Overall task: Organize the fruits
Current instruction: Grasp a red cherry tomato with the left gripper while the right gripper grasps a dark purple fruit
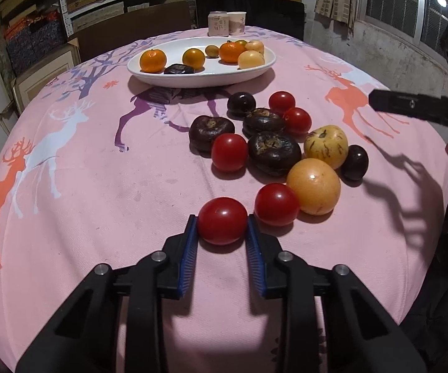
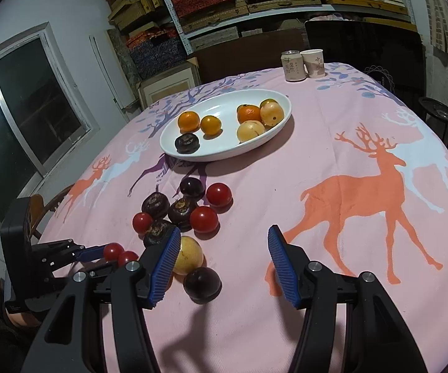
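My left gripper (image 1: 223,222) is pinching the nearest cherry tomato (image 1: 222,220) across its middle, blue pads touching both sides, because that tomato sits at the near edge of the loose pile and can come away without disturbing the others. It rests on the pink deer tablecloth (image 1: 99,186), not yet lifted as far as I can judge. The white oval plate (image 1: 199,79) beyond the pile already holds oranges and pale round fruits, so I take it as the destination. My right gripper (image 2: 224,255) hangs spread and empty beside a dark plum (image 2: 201,283), kept clear of the pile.
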Demonstrator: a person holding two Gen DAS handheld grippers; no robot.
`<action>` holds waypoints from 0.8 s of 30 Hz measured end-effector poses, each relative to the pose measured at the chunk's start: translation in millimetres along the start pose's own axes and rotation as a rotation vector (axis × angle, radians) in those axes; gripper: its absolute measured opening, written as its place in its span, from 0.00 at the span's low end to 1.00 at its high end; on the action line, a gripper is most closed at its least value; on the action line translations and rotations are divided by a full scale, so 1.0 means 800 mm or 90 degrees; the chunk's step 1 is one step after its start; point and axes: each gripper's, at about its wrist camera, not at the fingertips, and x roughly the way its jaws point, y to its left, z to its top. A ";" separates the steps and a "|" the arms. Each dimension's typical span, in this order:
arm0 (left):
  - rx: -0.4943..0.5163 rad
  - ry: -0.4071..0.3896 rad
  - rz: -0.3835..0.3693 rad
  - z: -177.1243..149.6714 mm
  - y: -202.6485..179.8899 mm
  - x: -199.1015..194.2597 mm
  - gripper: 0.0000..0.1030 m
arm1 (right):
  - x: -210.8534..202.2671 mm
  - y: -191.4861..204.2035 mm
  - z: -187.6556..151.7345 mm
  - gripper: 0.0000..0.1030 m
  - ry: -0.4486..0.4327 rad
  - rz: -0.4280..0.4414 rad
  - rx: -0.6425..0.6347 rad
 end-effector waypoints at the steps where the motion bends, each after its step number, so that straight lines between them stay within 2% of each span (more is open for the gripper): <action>1: -0.005 -0.001 -0.002 0.000 0.001 0.000 0.29 | 0.002 0.002 -0.002 0.57 0.004 0.001 -0.004; 10: -0.057 -0.016 -0.004 0.002 0.020 -0.011 0.29 | 0.014 0.012 -0.018 0.57 0.041 0.002 -0.053; 17: -0.087 -0.038 0.003 0.005 0.038 -0.026 0.29 | 0.025 0.027 -0.040 0.57 0.082 0.004 -0.130; 20: -0.085 -0.034 0.001 0.004 0.036 -0.025 0.29 | 0.028 0.037 -0.045 0.49 0.069 -0.019 -0.166; 24: -0.080 -0.030 -0.003 0.002 0.032 -0.023 0.29 | 0.037 0.042 -0.043 0.39 0.075 -0.016 -0.177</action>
